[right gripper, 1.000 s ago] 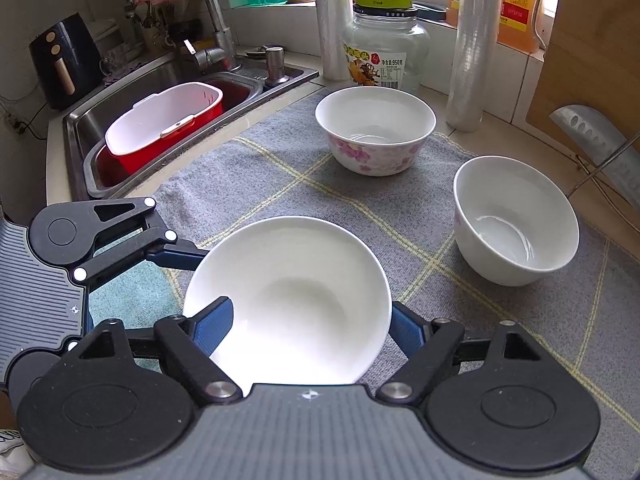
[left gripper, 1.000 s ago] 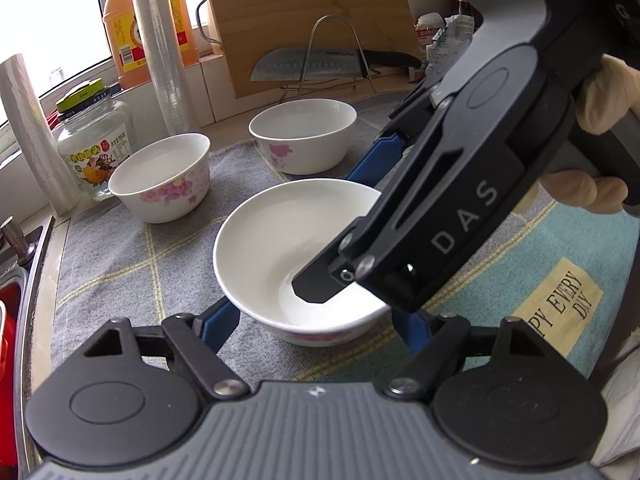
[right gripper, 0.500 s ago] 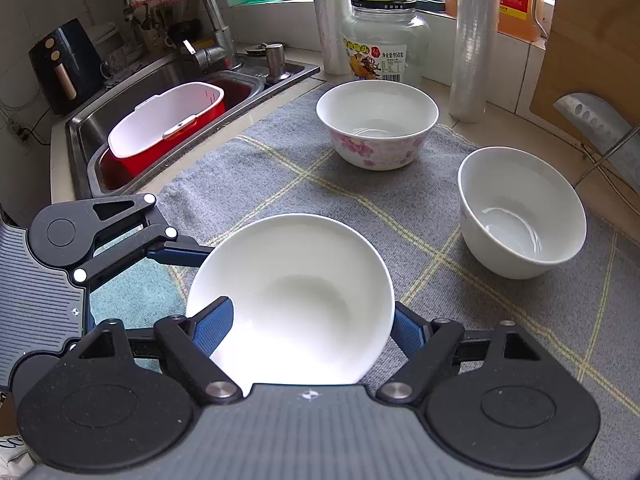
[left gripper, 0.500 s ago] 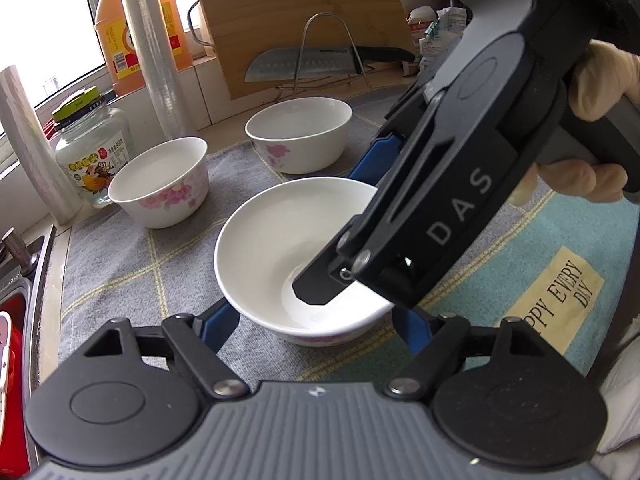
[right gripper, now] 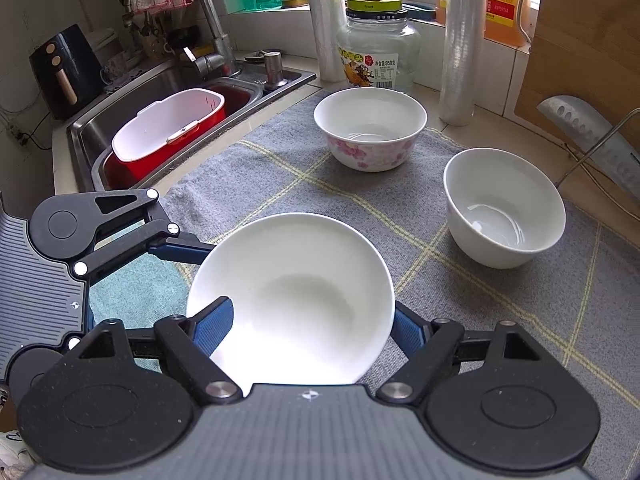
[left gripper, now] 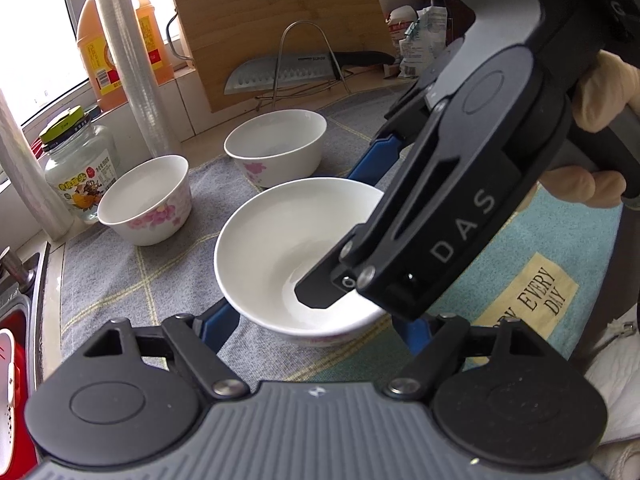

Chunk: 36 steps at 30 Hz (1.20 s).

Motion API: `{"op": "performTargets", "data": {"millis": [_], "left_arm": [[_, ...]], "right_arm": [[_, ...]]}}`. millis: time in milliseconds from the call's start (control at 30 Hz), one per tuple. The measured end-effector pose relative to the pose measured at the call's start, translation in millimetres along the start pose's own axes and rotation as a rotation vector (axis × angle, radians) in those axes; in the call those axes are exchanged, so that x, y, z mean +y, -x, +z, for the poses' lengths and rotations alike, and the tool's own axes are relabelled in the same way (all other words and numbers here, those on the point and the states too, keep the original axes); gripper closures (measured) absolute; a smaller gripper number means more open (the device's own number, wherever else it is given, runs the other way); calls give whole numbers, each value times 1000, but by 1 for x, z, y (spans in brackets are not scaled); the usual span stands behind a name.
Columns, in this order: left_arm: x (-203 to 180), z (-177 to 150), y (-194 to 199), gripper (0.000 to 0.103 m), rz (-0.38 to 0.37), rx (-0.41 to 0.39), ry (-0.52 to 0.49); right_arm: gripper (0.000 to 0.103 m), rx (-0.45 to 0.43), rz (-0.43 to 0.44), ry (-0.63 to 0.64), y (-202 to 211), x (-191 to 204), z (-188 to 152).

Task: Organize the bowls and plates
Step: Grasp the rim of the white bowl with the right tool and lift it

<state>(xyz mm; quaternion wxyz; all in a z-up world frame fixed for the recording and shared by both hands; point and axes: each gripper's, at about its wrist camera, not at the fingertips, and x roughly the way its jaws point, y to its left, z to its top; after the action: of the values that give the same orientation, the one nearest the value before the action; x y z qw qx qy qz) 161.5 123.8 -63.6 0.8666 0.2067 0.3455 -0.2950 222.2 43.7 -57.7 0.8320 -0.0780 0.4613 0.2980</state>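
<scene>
A wide white bowl rests low on the grey checked cloth. My left gripper is shut on its near lower sides, a blue finger against its left flank. My right gripper is shut on the same bowl, with its pads at both sides of the rim. In the left wrist view its black body crosses over the bowl from the upper right, held by a hand. Two smaller floral bowls stand apart farther back: one by the jar, the other by the knife rack.
A sink with a red and white tub lies left of the cloth. A glass jar, two film rolls and an oil bottle line the back. A knife on a wire rack leans by a cutting board.
</scene>
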Motion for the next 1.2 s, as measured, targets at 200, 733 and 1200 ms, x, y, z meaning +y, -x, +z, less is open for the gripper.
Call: {"op": "performTargets", "data": {"millis": [200, 733, 1200], "left_arm": [[-19, 13, -7, 20, -46, -6, -45], [-69, 67, -47, 20, -204, -43, -159], [-84, 89, -81, 20, -237, -32, -163]], "right_arm": [[15, -20, -41, -54, 19, -12, -15], [15, -53, -196, -207, 67, -74, -62], [15, -56, -236, -248, 68, -111, -73]]}}
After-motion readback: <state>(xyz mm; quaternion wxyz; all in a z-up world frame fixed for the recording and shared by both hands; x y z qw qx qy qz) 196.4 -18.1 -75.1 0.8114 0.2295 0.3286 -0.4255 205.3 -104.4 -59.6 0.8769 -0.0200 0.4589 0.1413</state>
